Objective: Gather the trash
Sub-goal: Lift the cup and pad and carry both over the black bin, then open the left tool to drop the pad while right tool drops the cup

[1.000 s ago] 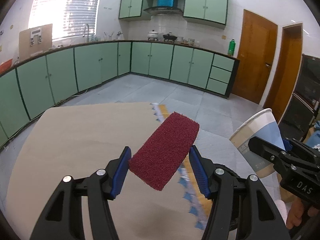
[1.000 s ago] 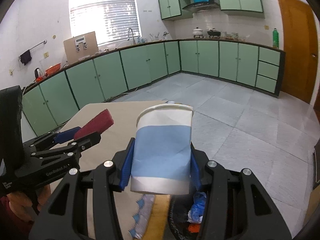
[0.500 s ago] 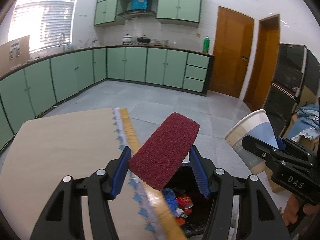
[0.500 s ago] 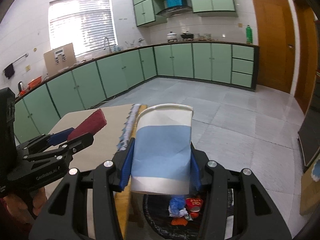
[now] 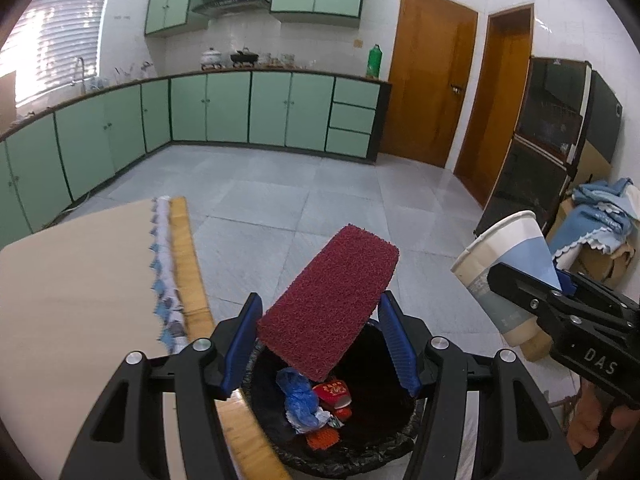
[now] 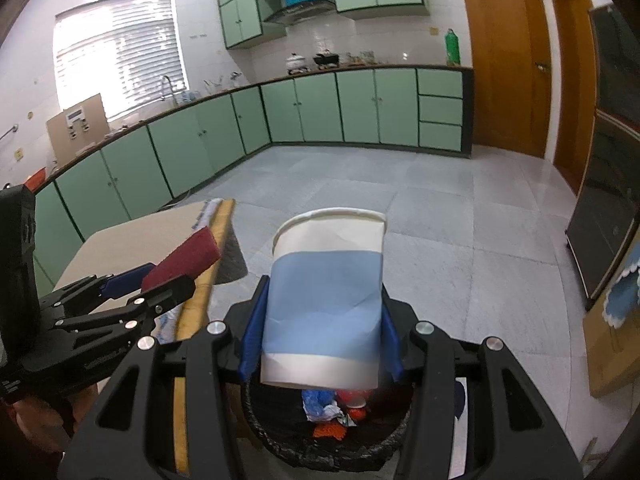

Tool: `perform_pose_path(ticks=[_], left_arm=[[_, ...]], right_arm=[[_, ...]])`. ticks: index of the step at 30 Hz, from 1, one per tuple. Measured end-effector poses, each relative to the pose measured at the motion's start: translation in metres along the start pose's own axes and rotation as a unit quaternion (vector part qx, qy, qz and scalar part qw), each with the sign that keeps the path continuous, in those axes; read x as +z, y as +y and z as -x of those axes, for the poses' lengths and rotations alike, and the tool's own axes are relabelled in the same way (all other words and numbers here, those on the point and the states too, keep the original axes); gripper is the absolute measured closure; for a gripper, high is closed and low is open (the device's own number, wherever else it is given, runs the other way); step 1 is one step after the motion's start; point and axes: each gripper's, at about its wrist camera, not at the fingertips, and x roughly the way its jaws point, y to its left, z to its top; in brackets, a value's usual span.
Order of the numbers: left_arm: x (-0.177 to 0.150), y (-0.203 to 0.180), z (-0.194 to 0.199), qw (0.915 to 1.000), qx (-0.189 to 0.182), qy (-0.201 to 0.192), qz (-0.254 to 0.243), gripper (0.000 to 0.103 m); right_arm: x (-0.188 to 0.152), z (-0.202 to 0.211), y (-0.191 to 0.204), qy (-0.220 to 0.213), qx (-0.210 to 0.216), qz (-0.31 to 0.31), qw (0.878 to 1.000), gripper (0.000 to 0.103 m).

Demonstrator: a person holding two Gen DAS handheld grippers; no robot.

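Note:
My left gripper is shut on a dark red scouring pad, which sticks up and forward between the blue pads. My right gripper is shut on a white and blue paper cup, held upright, mouth up. Both hang over a black-lined trash bin beside the table. Inside the bin lie a blue wrapper, a red cup and orange scraps. The right gripper with the cup shows at the right of the left wrist view; the left gripper and pad show at the left of the right wrist view.
A table with a beige cloth and a wooden edge stands left of the bin. Green kitchen cabinets line the far walls. Wooden doors, a dark cabinet and a box with blue cloth are at right. A hand holds the right gripper.
Both grippers have swung right, off the table top to above the trash bin, which has come into view beneath them. The pad and the cup stay gripped.

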Motion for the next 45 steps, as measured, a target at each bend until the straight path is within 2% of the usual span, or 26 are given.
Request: perform_pose_path(ticks=[8, 17, 25, 29, 32, 34, 39, 45], left_arm=[[-0.012, -0.001, -0.042, 0.9993, -0.006, 0.038, -0.001, 0.044], [-0.019, 0.003, -0.07, 0.9971, -0.005, 0.076, -0.001, 0.044], [-0.018, 0.007, -0.089, 0.9948, -0.019, 0.1, 0.009, 0.042], [-0.014, 0.011, -0.091, 0.9946, -0.024, 0.1, 0.016, 0.037], [-0.012, 0.015, -0.089, 0.9949, -0.023, 0.096, 0.021, 0.037], [-0.01, 0.018, -0.087, 0.9952, -0.021, 0.092, 0.026, 0.036], [-0.006, 0.027, -0.077, 0.996, -0.012, 0.079, 0.039, 0.034], [-0.001, 0.033, -0.066, 0.9969, -0.002, 0.067, 0.041, 0.033]], right_arm=[[-0.013, -0.035, -0.015, 0.033, -0.01, -0.015, 0.999, 0.056], [-0.025, -0.07, -0.026, 0.069, -0.012, -0.022, 0.997, 0.055], [-0.024, -0.092, -0.029, 0.089, -0.018, -0.021, 0.996, 0.04], [-0.024, -0.097, -0.035, 0.092, -0.022, -0.035, 0.995, 0.034], [-0.022, -0.097, -0.04, 0.087, -0.032, -0.043, 0.995, 0.022], [-0.022, -0.095, -0.042, 0.083, -0.031, -0.047, 0.995, 0.018], [-0.02, -0.093, -0.043, 0.086, -0.008, -0.058, 0.995, 0.017], [-0.013, -0.086, -0.037, 0.076, -0.008, -0.054, 0.996, 0.015]])
